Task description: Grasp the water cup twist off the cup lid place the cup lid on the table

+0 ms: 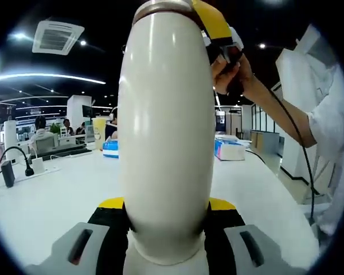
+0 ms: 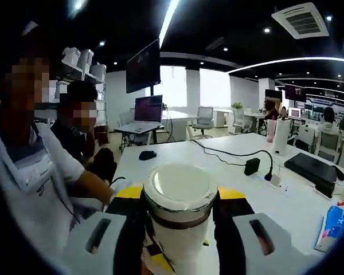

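Two grippers: both were closed on one water cup (image 1: 166,137).
Left gripper (image 1: 166,229): jaws clamped the cream cup body low down, one on each side; cup stood upright between them.
Right gripper (image 2: 180,215): jaws gripped the cup lid (image 2: 180,186) from both sides, above the metal band.
Hand (image 1: 232,71): held the right gripper beside the cup top.
Table (image 1: 63,189): white, beyond the jaws.

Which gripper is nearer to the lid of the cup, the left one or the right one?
Right. The right gripper has its fingers on either side of the cup lid. The left gripper holds the cup lower, on its body.
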`<action>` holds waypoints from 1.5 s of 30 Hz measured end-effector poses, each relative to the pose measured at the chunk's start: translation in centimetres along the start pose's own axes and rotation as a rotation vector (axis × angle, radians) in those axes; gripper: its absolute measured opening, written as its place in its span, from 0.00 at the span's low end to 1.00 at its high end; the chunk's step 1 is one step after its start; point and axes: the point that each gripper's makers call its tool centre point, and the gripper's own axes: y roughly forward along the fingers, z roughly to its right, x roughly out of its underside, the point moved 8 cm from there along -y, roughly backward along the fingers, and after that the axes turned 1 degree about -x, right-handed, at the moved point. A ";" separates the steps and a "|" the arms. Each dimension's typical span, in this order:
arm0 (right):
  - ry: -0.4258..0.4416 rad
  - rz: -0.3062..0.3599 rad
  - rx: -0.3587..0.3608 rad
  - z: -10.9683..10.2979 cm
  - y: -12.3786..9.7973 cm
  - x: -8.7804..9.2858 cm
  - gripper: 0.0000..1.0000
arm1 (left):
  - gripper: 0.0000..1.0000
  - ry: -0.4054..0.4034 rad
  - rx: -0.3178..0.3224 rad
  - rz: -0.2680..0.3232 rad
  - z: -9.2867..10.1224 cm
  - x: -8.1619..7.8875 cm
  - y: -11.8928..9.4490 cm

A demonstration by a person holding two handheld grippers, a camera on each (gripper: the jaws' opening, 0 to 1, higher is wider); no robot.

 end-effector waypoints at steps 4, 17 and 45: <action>0.043 0.023 0.043 -0.4 0.0 -0.3 0.55 | 0.52 0.003 0.003 -0.001 0.0 0.0 0.0; 0.076 0.190 0.480 -4.2 -0.2 -1.0 0.67 | 0.52 0.003 0.003 -0.002 0.1 0.1 0.1; 0.016 0.241 1.063 -4.7 2.4 -0.9 0.67 | 0.52 -0.004 0.003 -0.006 0.2 0.1 0.2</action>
